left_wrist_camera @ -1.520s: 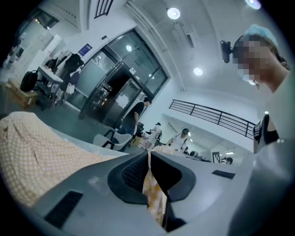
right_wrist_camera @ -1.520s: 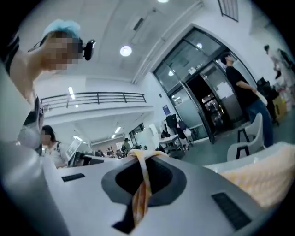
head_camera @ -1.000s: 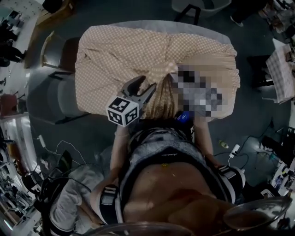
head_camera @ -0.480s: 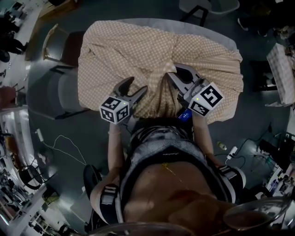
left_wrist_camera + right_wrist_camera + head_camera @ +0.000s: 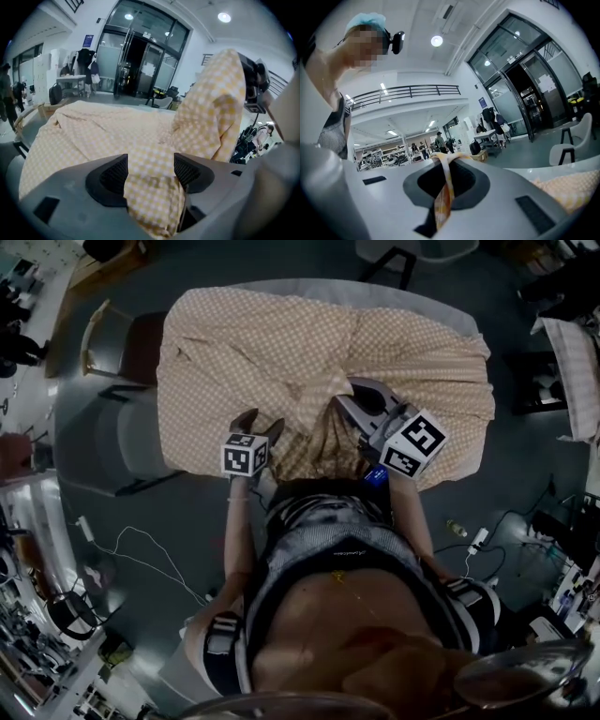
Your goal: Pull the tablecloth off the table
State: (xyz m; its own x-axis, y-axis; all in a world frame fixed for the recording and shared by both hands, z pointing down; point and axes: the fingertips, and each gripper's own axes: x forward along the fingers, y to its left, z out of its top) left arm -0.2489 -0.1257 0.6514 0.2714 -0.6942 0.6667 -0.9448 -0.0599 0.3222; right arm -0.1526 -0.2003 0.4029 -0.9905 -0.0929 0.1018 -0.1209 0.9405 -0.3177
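The tan checked tablecloth (image 5: 309, 343) lies rumpled over the oval table (image 5: 412, 296), gathered into a ridge at the near edge. My left gripper (image 5: 261, 424) is at that near edge. It stands open with a loose fold of cloth (image 5: 150, 187) lying between its pads (image 5: 114, 174). My right gripper (image 5: 352, 396) is just to its right, held higher and shut on a thin pinch of the cloth (image 5: 443, 197). In the left gripper view, the cloth rises in a peak (image 5: 211, 112) toward the right gripper.
A wooden chair (image 5: 117, 343) stands at the table's left and another chair (image 5: 403, 254) at the far side. Cables (image 5: 141, 540) and a power strip (image 5: 478, 542) lie on the dark floor. A second covered table (image 5: 574, 352) is at the right edge.
My left gripper has dropped lower toward the table edge and its jaws have spread wider. The right gripper stays raised with the cloth pinched.
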